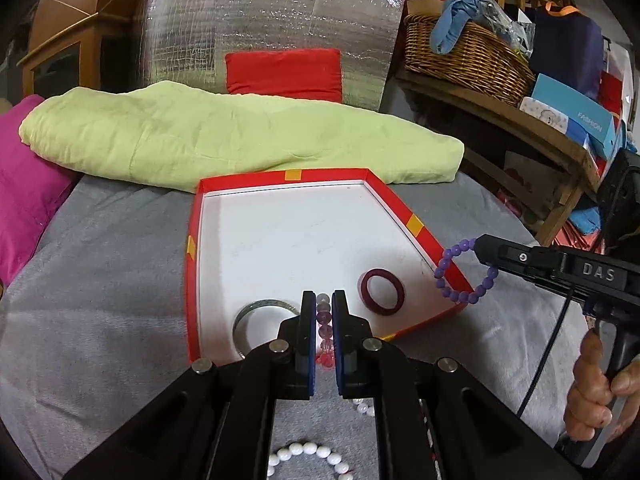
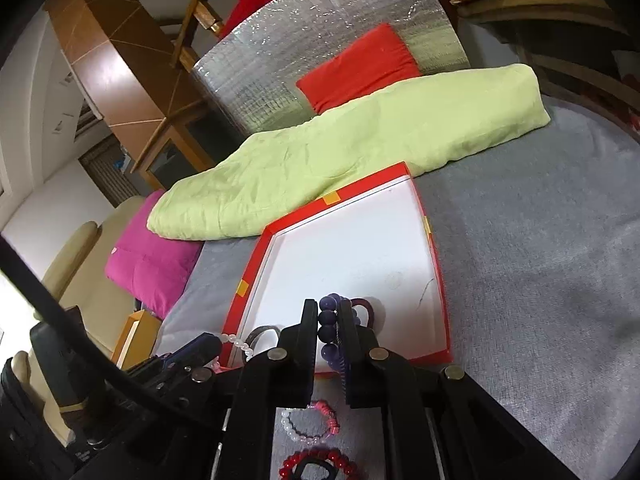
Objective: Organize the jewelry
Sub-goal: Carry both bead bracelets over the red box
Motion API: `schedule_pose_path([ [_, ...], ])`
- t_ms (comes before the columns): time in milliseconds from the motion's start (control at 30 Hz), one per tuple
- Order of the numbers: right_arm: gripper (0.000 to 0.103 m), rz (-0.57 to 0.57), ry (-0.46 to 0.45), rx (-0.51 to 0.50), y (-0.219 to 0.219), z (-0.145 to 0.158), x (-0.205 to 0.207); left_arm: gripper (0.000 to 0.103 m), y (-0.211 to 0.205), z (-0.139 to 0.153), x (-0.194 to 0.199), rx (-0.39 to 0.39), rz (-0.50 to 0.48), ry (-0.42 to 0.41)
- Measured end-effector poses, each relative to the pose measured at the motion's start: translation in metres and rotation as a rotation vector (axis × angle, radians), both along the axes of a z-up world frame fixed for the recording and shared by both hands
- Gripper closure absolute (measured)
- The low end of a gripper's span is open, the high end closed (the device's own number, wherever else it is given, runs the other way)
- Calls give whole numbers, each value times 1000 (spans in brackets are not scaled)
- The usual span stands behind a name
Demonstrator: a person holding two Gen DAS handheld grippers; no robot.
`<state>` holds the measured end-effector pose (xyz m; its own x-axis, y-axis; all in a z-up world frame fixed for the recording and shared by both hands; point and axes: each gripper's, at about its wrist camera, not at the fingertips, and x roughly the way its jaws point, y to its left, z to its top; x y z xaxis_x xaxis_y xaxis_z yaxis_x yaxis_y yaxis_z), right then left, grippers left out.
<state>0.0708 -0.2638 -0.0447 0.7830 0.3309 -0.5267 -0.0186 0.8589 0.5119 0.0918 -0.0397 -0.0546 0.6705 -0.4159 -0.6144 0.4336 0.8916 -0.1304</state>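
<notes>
Two hand-held grippers hover over the near edge of a red box lid [image 1: 192, 264] with a white floor, which lies on a grey blanket [image 1: 100, 300] spread across a bed. The left gripper [image 1: 323, 308] is clamped on a strand of pale purple and clear beads [image 1: 324, 318], held above the lid's near edge. The right gripper [image 2: 328, 320] is closed on a purple bead bracelet [image 2: 328, 326], which in the left wrist view dangles over the lid's right wall; a hand [image 1: 596, 392] grips that tool's handle. Inside the lid, a dark maroon bangle [image 1: 383, 291] lies near the right wall and a silver bangle [image 1: 250, 316] near the near-left corner, well apart. On the blanket in front of the lid rest a white bead bracelet [image 1: 308, 456], a red bead bracelet [image 2: 320, 462] and a bracelet with pink cord and clear beads [image 2: 312, 420]. A folded light green quilt [image 1: 240, 136] runs along the lid's far edge, touching it. A magenta cushion [image 1: 24, 184] sits at the blanket's left edge. Behind stand a silver foil sheet [image 1: 272, 28], a red cushion [image 1: 284, 74], wooden furniture [image 1: 60, 52] and a shelf with a wicker basket [image 1: 468, 60].
</notes>
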Motion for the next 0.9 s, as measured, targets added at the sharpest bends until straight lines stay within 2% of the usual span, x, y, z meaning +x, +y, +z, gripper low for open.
schedule_pose_path([
  [133, 93, 0, -14, -2, -1, 4, -7, 95, -8, -3, 0, 37, 19, -5],
  [333, 93, -16, -13, -14, -2, 6, -10, 95, -15, -5, 0, 40, 21, -6],
  [567, 93, -36, -17, -25, -4, 8, -9, 95, -21, -7, -3, 85, 28, -28],
  [900, 93, -27, -15, 10, 3, -4, 16, 95, -30, -12, 2, 122, 22, -32],
])
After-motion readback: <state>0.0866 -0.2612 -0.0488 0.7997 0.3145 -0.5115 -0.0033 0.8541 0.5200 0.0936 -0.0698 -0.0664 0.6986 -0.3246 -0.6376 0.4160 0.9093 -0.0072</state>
